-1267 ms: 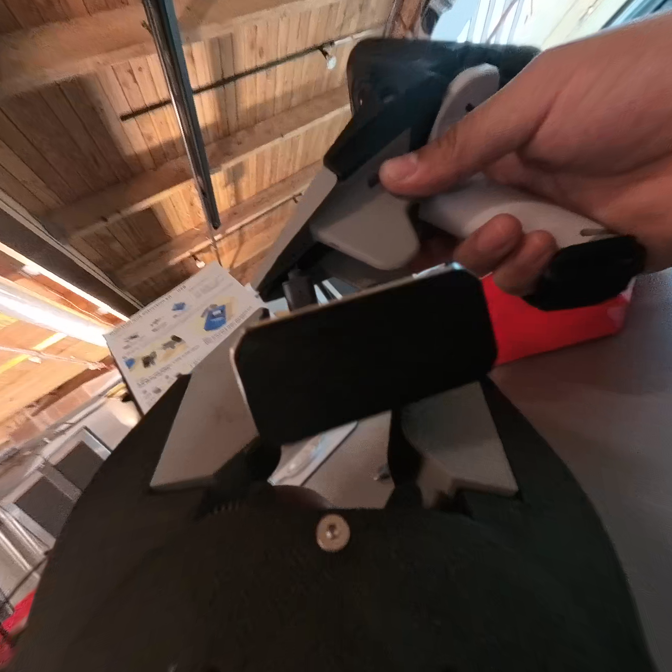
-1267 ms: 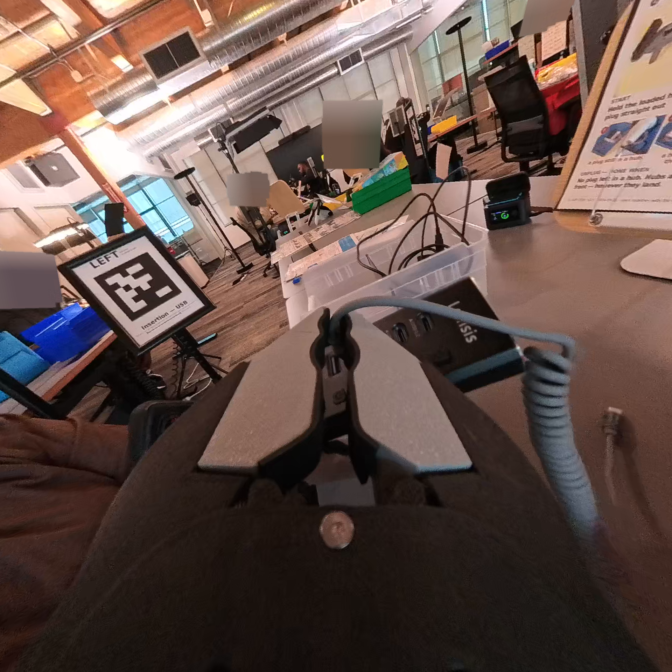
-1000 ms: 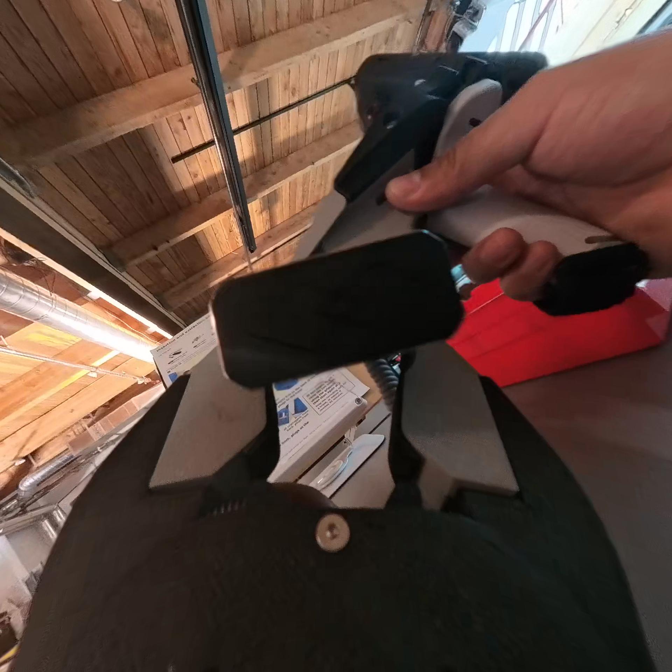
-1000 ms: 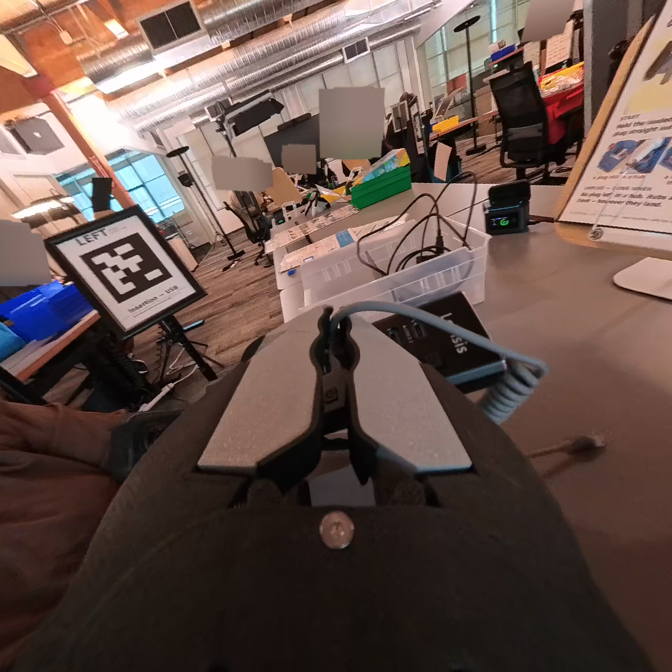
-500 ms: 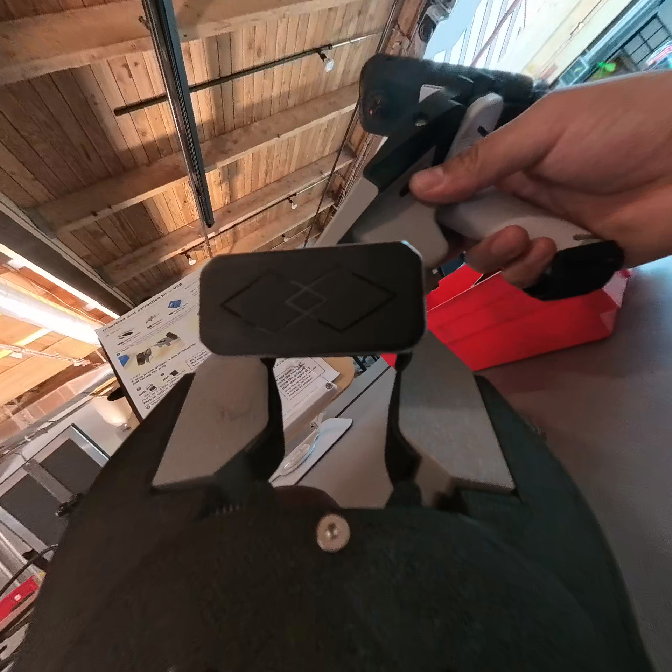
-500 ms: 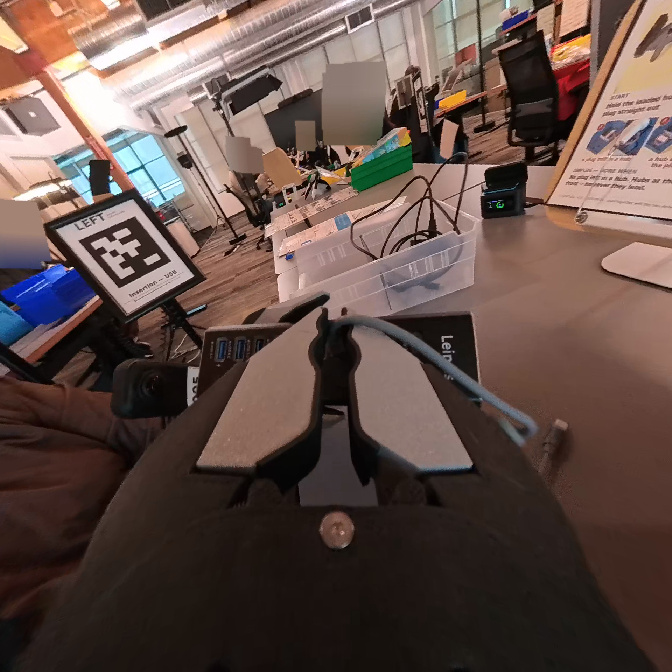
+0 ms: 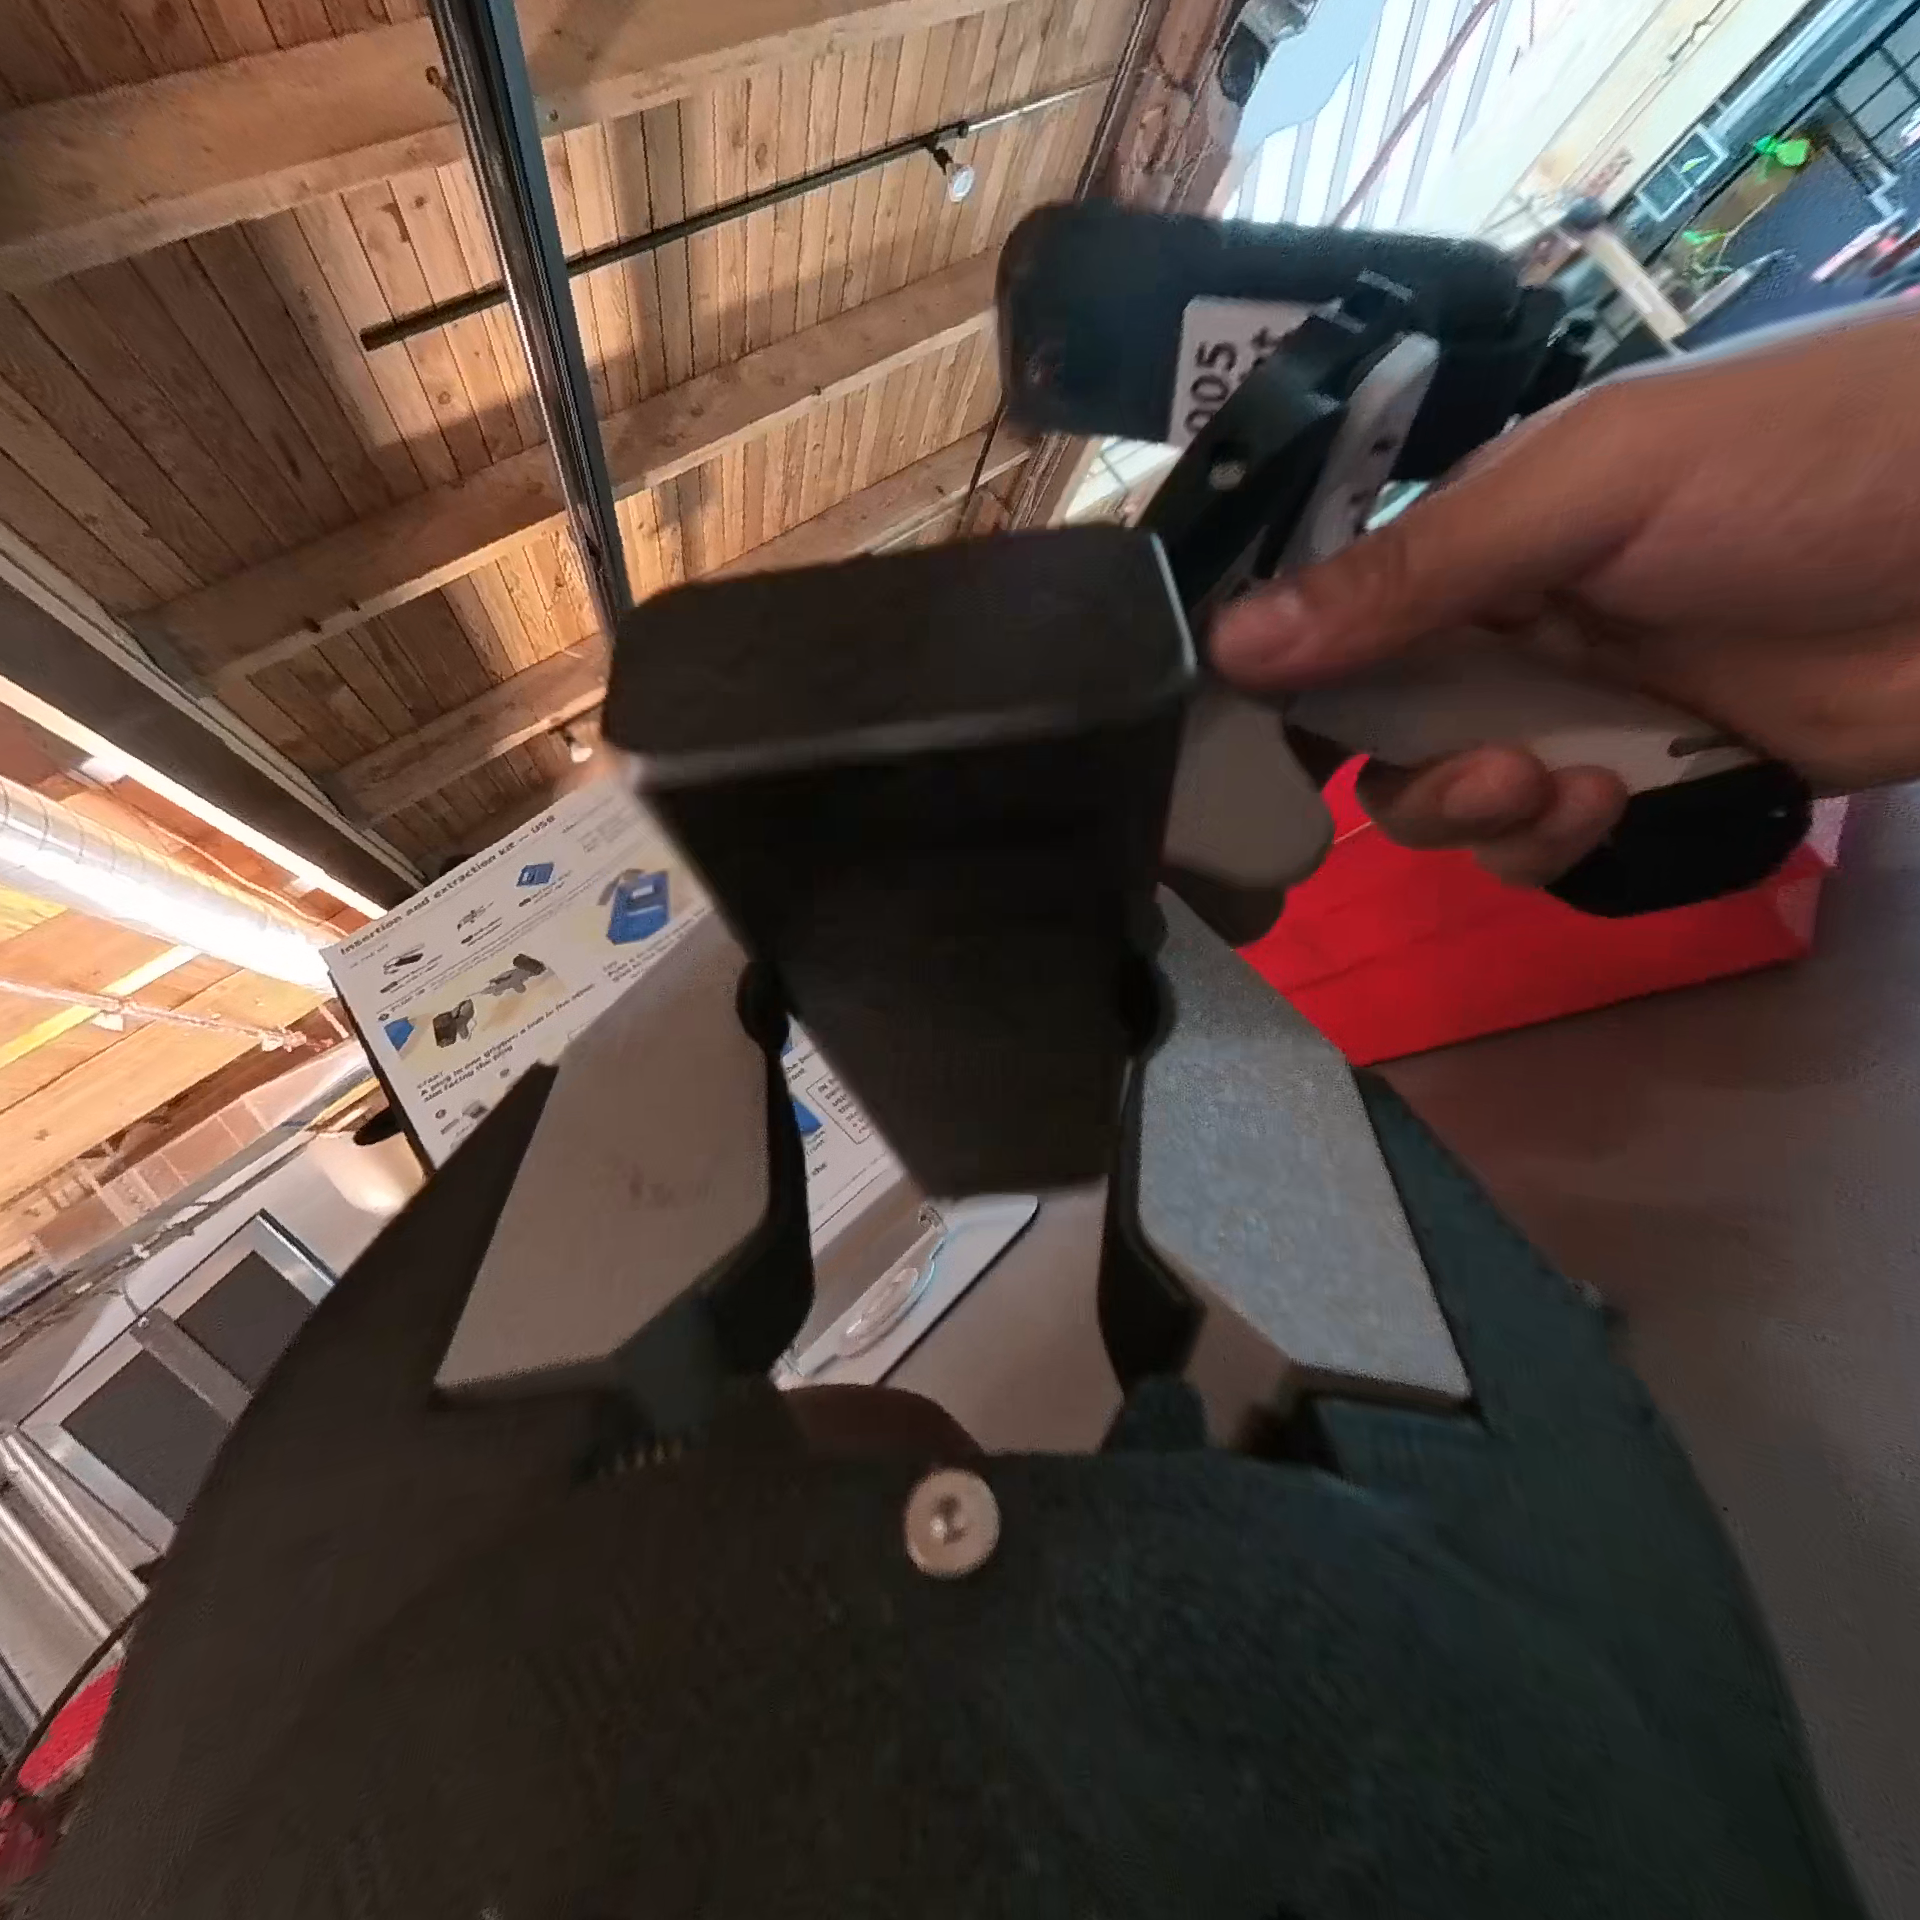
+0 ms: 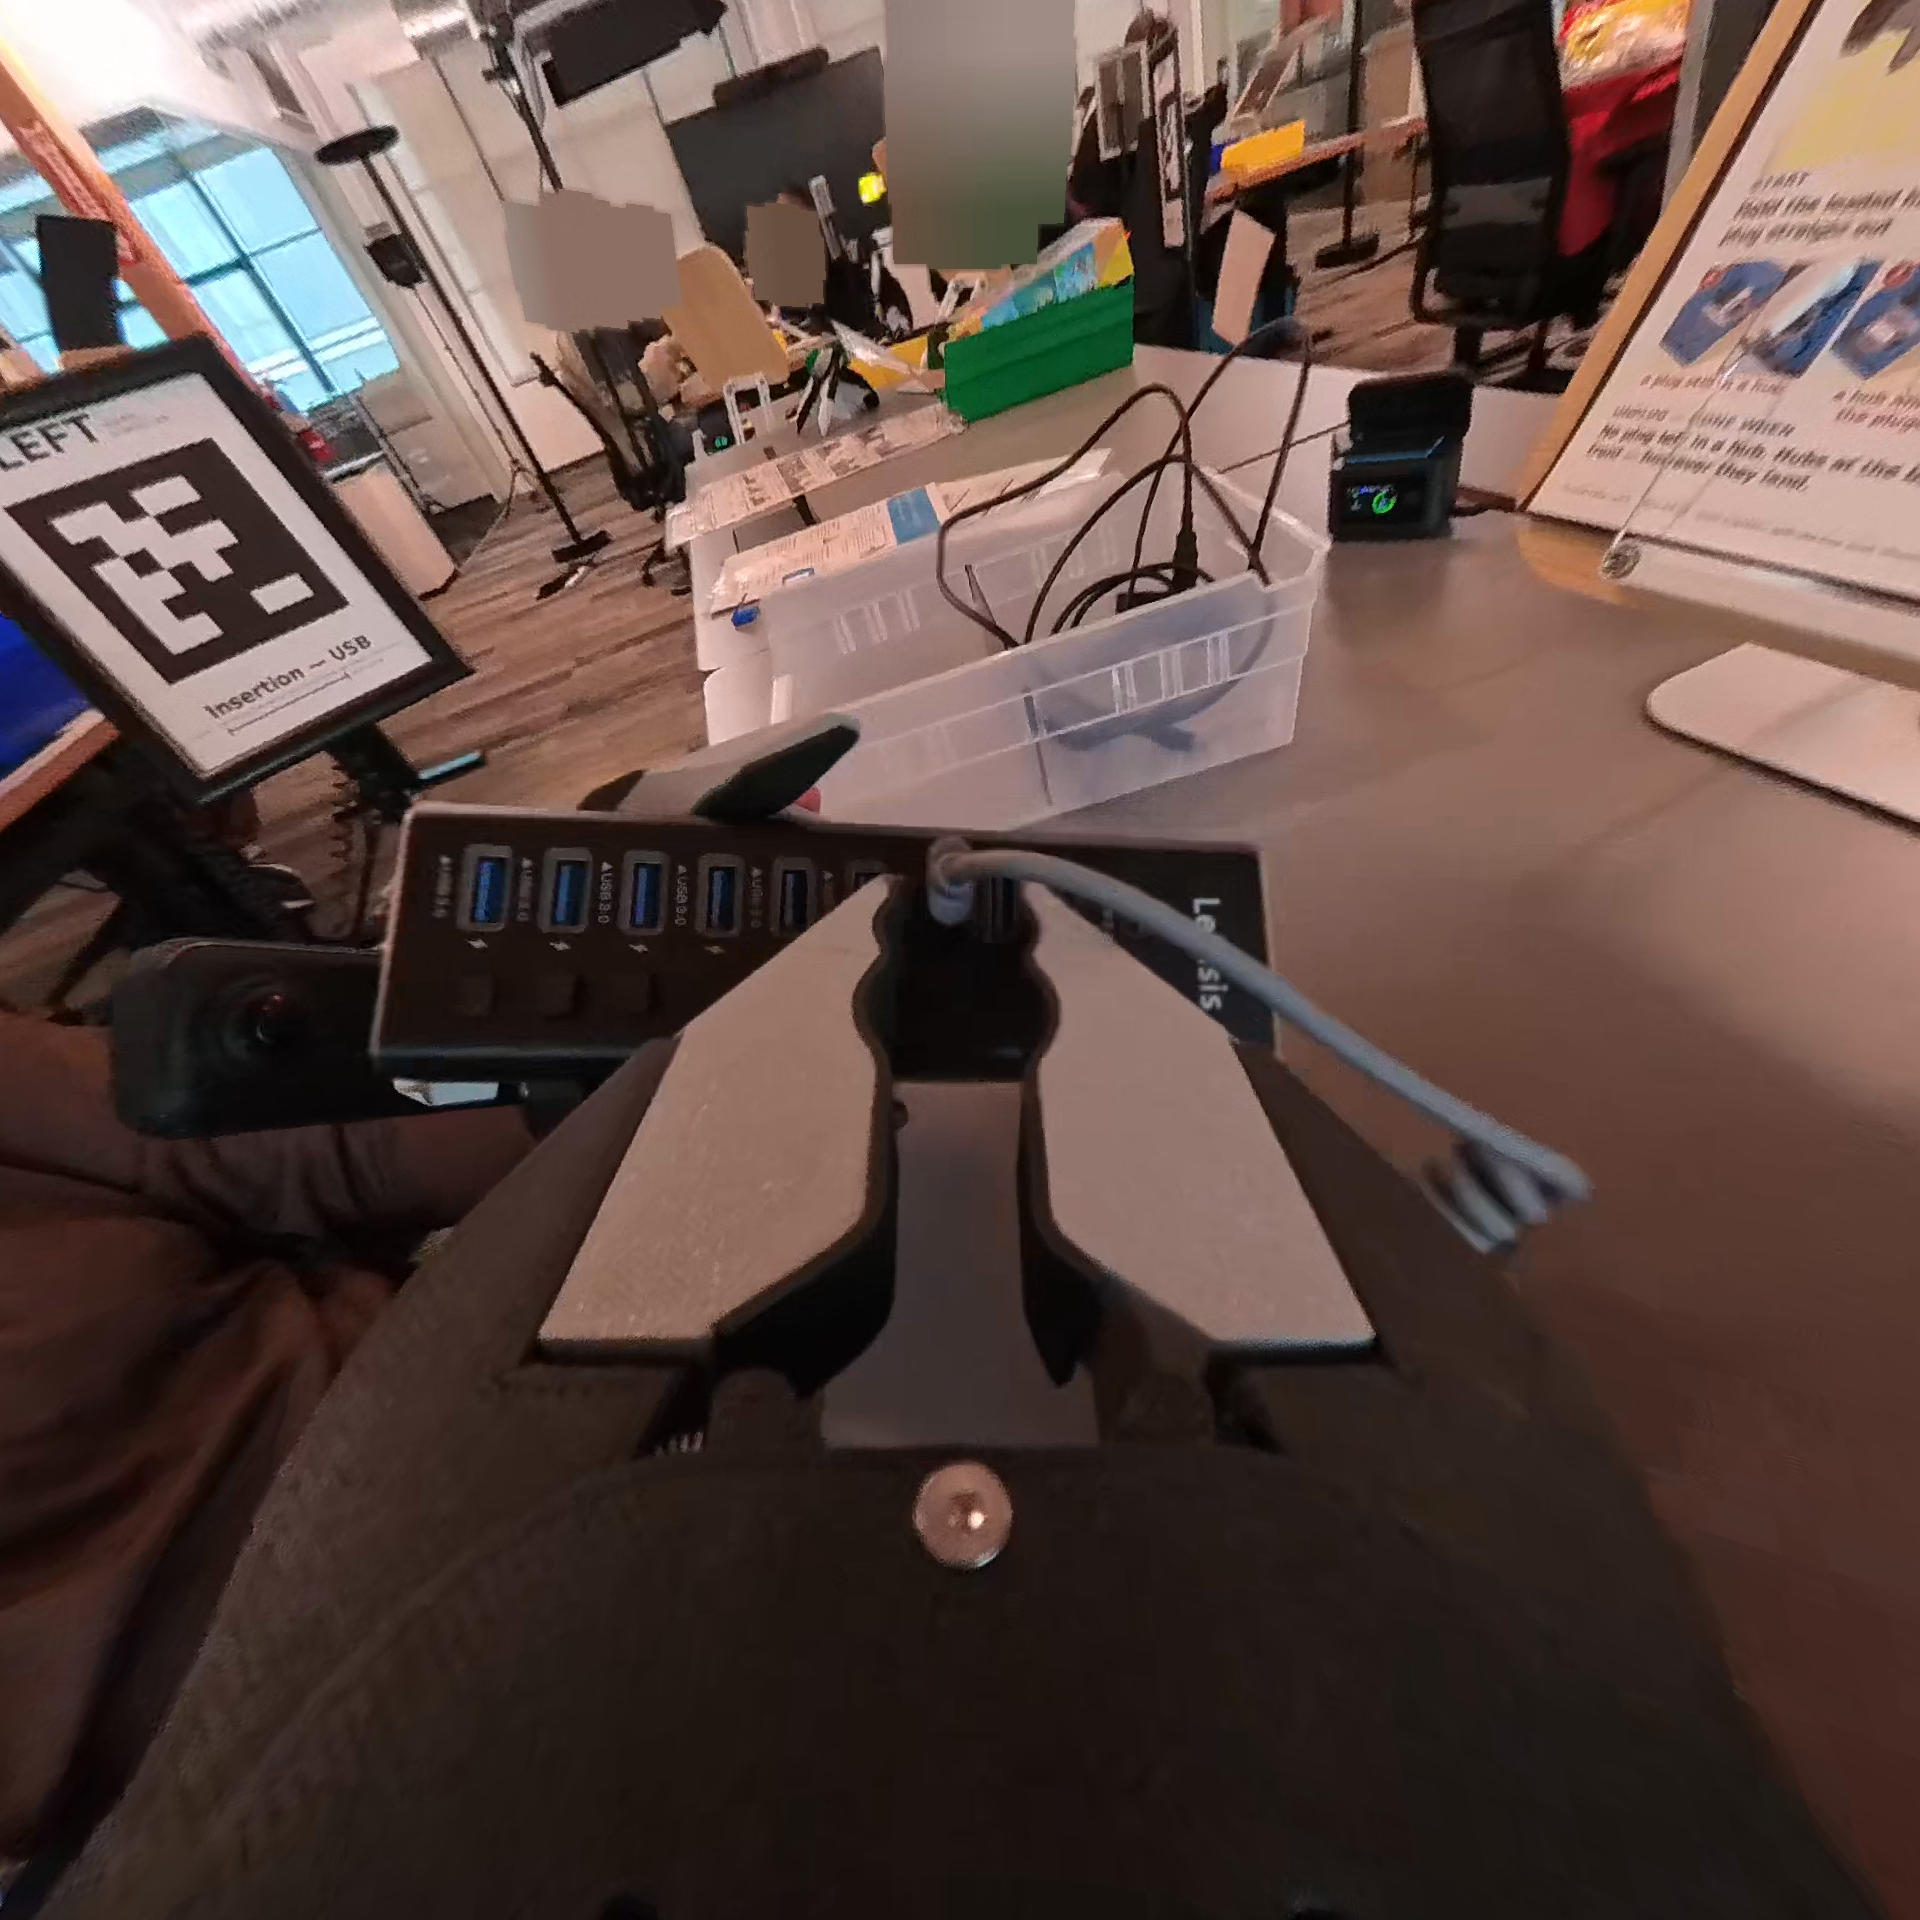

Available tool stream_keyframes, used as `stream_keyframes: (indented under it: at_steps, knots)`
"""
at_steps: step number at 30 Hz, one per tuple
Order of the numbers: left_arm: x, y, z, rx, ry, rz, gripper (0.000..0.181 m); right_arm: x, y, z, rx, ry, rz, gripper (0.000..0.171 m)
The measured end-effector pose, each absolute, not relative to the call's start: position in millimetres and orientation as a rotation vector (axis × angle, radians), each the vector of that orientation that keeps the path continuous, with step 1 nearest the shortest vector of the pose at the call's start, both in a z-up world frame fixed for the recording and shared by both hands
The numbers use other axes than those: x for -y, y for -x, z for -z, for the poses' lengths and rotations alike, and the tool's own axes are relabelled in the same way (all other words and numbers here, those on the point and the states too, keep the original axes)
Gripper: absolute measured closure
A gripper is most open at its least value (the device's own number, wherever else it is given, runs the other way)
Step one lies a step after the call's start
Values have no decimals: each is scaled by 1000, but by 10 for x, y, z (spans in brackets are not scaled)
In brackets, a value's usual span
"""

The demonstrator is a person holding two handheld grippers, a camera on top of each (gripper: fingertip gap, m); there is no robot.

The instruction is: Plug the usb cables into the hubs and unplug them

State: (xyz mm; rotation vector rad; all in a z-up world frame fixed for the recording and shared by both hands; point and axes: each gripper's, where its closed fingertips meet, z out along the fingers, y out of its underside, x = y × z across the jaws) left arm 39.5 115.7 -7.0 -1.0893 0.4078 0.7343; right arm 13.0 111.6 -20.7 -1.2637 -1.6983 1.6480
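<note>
Left claw (image 7: 940, 1049): clamping the black hub (image 7: 914, 831), now tilting it up so its port row is facing the other claw.
Right claw (image 8: 956, 935): pinching the plug of the grey cable (image 8: 1247, 997), its tip now arriving at the hub's (image 8: 644, 935) ports straight ahead.
Meaning: insertion is probably starting; seating is hidden.

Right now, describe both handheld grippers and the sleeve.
Each gripper, left and right, has a black body, flat grey angular fingers with black inner pads and a silver screw. The right one's handle is white-grey. The sleeve is brown.
</note>
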Motion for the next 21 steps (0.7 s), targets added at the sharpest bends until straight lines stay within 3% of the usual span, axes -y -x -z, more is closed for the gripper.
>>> stream_keyframes:
  at_steps: [12, 21]
  knots:
    - [-1311, -231, 231, -339, 1197, -627, 115, -1299, -34, 321, 1537, 1399, -1909, 166]
    - [-1403, -153, 349, -286, 1284, -522, 116, -1412, -33, 328, 1489, 1429, -1835, 166]
